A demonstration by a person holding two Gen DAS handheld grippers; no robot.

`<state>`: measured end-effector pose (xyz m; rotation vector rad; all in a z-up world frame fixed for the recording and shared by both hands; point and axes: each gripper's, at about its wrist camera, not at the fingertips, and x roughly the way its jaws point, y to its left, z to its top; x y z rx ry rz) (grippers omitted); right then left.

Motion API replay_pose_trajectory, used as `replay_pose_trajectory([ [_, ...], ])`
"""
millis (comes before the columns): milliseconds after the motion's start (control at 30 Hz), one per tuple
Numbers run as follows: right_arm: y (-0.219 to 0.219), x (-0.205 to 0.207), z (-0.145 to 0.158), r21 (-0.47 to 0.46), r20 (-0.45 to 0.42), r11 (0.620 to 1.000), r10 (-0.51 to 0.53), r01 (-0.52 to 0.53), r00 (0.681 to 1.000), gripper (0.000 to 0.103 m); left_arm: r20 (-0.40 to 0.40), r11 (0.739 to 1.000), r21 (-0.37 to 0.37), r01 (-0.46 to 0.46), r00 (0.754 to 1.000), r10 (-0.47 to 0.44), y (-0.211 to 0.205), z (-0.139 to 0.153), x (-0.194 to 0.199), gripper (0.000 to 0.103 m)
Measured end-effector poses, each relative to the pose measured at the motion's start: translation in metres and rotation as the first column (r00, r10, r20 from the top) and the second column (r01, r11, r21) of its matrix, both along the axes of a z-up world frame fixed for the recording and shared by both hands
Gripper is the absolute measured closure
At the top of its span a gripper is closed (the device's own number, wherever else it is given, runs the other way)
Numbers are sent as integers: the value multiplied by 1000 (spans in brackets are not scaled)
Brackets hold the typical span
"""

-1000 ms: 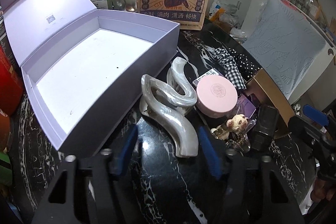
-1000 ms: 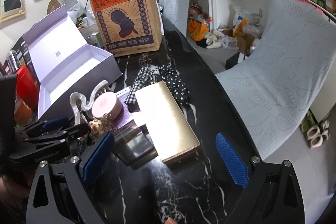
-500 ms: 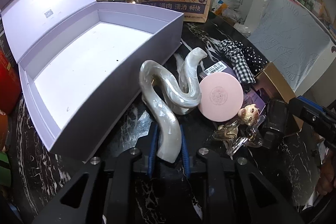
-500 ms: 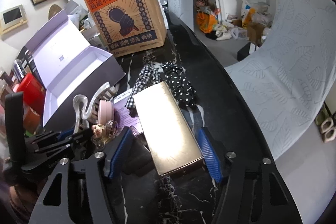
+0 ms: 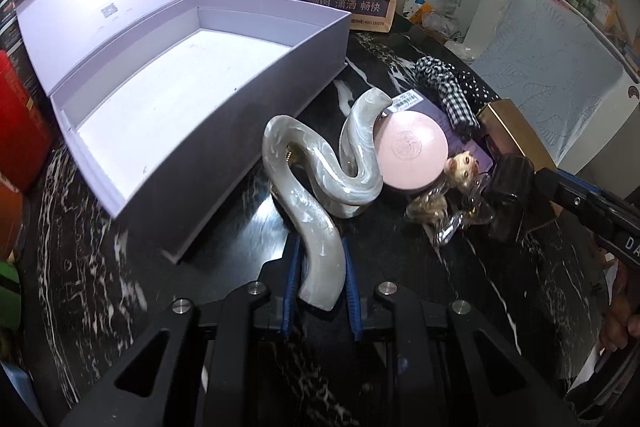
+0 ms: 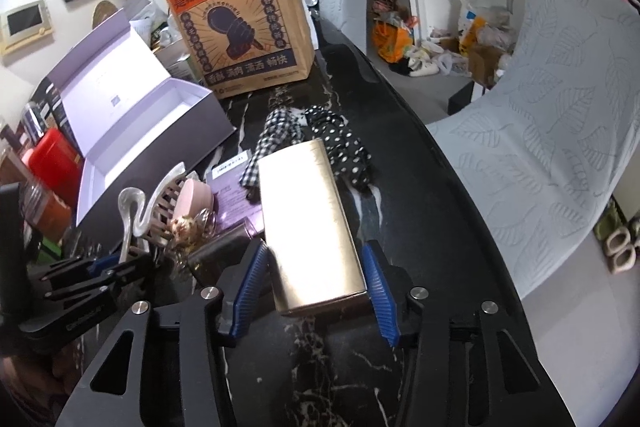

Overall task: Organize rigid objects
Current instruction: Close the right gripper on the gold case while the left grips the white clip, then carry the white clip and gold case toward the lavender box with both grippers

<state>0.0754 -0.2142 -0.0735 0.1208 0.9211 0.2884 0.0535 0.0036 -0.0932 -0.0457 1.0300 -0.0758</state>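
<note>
Pinching the near end of the hair clip point(image 5: 320, 187), the left claw point(image 5: 320, 279) has its blue pads pressed against the clip's pearly grey arm, which snakes away just beside the long near wall of the lilac box point(image 5: 224, 131). That box stands open on the black marble table point(image 5: 480, 287), lid tilted back, its white floor bare. The right claw point(image 6: 316, 283) has just been closing around the near end of the gold box point(image 6: 308, 223): the right pad touches its side, while the left pad appears to stand a sliver off, so a firm grip cannot be told. Right of the gold box the table runs bare to its curved edge; left of it things crowd together. Between the gold box and the lilac box lie one pink round case point(image 5: 412, 155) touching the clip, one small doll charm point(image 5: 460, 171) in clear wrap, one dark block point(image 5: 508, 199) and one purple flat box point(image 6: 232, 195). Two scrunchies, checked point(image 6: 276, 131) and dotted point(image 6: 340, 143), lie at the gold box's far end. One paper bag point(image 6: 240, 23) stands behind the lilac box's far corner.
</note>
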Motion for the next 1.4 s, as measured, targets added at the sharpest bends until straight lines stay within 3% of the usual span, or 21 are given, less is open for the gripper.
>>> replay_pose_trajectory([
  [533, -1, -60, 3, -29, -27, 1000, -12, 11, 1000, 57, -44, 999, -15, 32, 999, -32, 15, 3, -65, 83],
  [967, -2, -95, 5, -53, -32, 999, 7, -9, 999, 57, 19, 992, -56, 113, 993, -113, 15, 3, -89, 81],
  [1000, 0, -95, 5, -60, -29, 998, 8, -10, 1000, 57, 23, 991, -51, 124, 992, -123, 13, 3, -86, 77],
  [1067, 1, -96, 5, -71, -23, 997, 12, -14, 1000, 57, 26, 991, -33, 133, 991, -132, 9, 2, -86, 53],
  [1100, 2, -95, 5, -75, -21, 997, 15, -16, 1000, 57, 23, 991, -27, 132, 991, -132, 9, 1, -86, 21],
  [1133, 2, -96, 5, -76, -20, 997, 16, -18, 1000, 57, 20, 991, -29, 131, 991, -130, 8, 1, -85, 0],
  [1400, 2, -93, 5, -68, -18, 998, 13, -14, 1000, 56, 48, 989, -41, 144, 989, -142, 8, 3, -79, 0],
])
